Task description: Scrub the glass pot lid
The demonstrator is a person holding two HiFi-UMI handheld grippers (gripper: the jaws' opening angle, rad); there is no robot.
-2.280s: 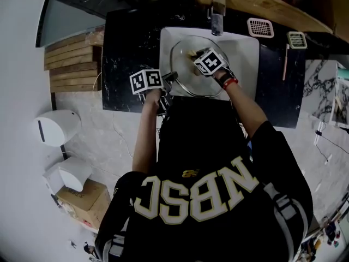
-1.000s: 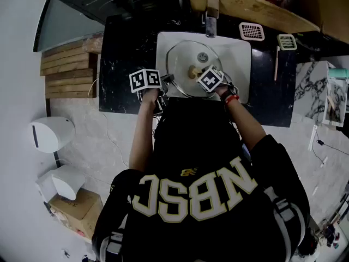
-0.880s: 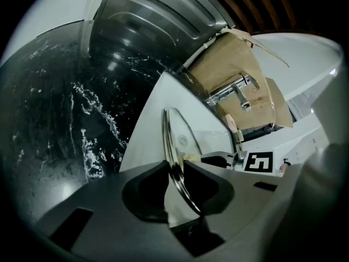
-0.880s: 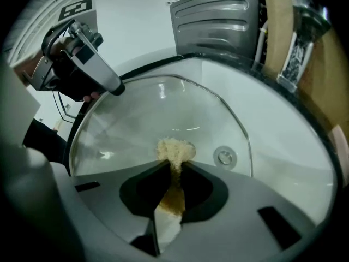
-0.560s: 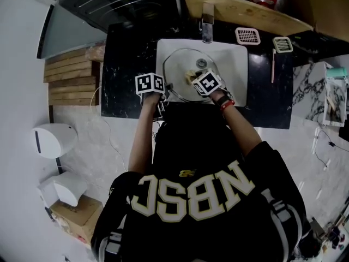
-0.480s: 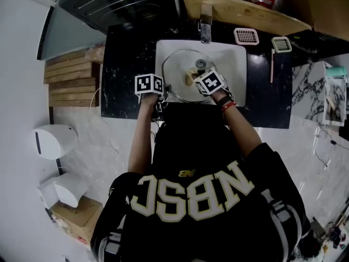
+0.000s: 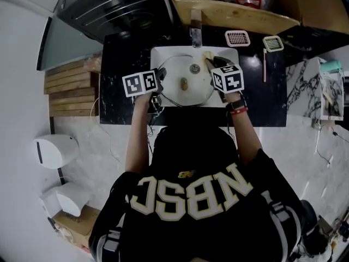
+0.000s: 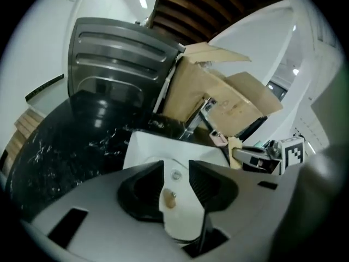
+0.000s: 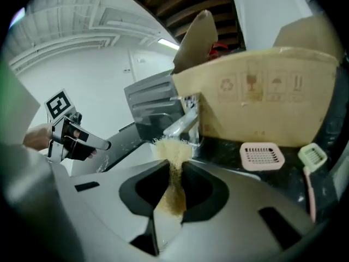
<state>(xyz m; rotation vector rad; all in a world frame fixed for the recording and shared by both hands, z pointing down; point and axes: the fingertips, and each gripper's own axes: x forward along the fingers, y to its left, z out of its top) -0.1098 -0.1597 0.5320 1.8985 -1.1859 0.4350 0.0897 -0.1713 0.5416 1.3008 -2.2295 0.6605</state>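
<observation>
Gripping jaws, right: the right gripper (image 9: pixel 175 171) is closed on a yellowish sponge (image 9: pixel 173 146), whose frayed end sticks out past the tips.
Left jaws: the left gripper (image 8: pixel 175 171) stands part open with nothing pressed between its pads. Its jaws have just been opening, and they are off the lid rim they pinched a second ago.
Glass pot lid (image 7: pixel 197 89): lies in the white sink (image 7: pixel 157 56) with its knob (image 7: pixel 184 84) up, upper middle of the head view. It also shows through the gap of the left jaws.
Change, right side: the sponge was on the lid half a second ago. It is now clear of the lid at the sink's upper right, near the faucet (image 7: pixel 195 30).
Change, left side: the gripper is now clear of the lid's left edge, by the sink's left rim and the black table (image 7: pixel 120 64).
</observation>
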